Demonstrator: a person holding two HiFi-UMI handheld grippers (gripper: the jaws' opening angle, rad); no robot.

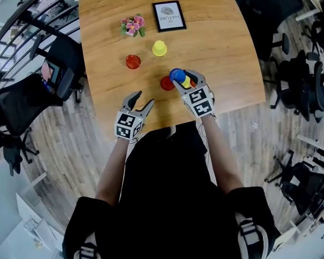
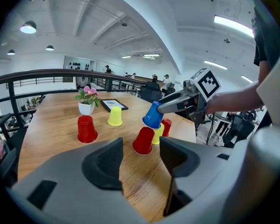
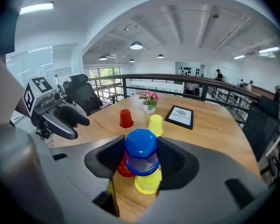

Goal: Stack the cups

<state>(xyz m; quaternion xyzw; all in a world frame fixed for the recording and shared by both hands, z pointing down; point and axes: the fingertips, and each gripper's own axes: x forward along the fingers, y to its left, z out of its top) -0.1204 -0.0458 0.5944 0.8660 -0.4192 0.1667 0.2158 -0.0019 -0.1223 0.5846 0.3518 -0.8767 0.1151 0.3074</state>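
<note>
Wooden tabletop [image 1: 221,47], head view: ringed by chairs [image 1: 21,104] on a plank floor [image 1: 59,161]. The flowers [image 1: 132,25] and frame [image 1: 169,15] stand by its far edge, clear of the work.
Head view, loose cups: the far yellow cup [image 1: 160,48] and far red cup [image 1: 133,61] sit mouth-down mid-table, apart from each other and likely the ones left to collect.
Head view, right gripper [image 1: 184,79]: it pinches the blue cup [image 1: 177,75] toward the near edge, just beside the near red cup [image 1: 166,83].
Head view, left gripper [image 1: 143,99]: it is at the near edge with its fingers spread and nothing in them, seemingly parked out of the other's way.
Left gripper view, jaws: they are wide apart, with only bare wood between them.
Left gripper view, cluster: the blue cup [image 2: 153,115] is tilted and off the wood. It hangs over the near yellow cup [image 2: 158,133], which stands between the near red cup [image 2: 143,140] and a third red cup [image 2: 166,127]. The tilt looks meant to bring its mouth over an upturned base.
Right gripper view, grip: both pads press the blue cup's [image 3: 142,152] sides with its mouth facing down, so it can drop onto another cup.
Right gripper view, below: the near yellow cup [image 3: 148,182] lies straight under it, not touching, and is my guess for the target. The near red cup [image 3: 123,168] is partly hidden behind a jaw.
Progress: no cup is seen resting on another, so the stack looks barely begun.
</note>
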